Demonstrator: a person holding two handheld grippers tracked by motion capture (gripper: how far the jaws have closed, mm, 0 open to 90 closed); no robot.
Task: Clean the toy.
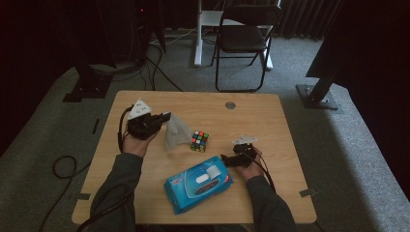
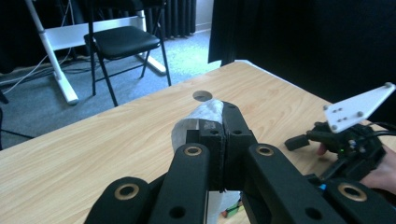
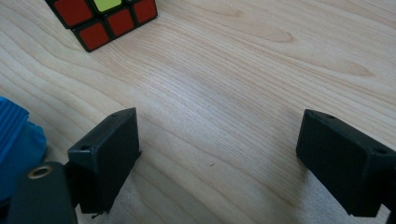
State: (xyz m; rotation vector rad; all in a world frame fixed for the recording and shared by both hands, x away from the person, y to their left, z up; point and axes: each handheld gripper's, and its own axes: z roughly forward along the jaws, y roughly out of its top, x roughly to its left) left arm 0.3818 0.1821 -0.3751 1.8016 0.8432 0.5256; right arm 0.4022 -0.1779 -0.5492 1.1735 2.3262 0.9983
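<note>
Left gripper (image 1: 167,117): jaws clamped together on a white wet wipe (image 1: 175,131), which hangs from them above the wooden table (image 1: 261,121), left of the puzzle cube (image 1: 199,140). Right gripper (image 1: 223,159): jaws spread wide apart, holding nothing, low over bare wood just beside the blue wipes pack (image 1: 198,184). Pack lies flat at the near edge, white flap on top; its printing is too small to read.

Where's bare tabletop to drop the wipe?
Free: the far strip around the grommet hole, and the right side beyond the right gripper. Crowded: the middle, where the wipe in the left gripper, cube and wipes pack sit close.
</note>
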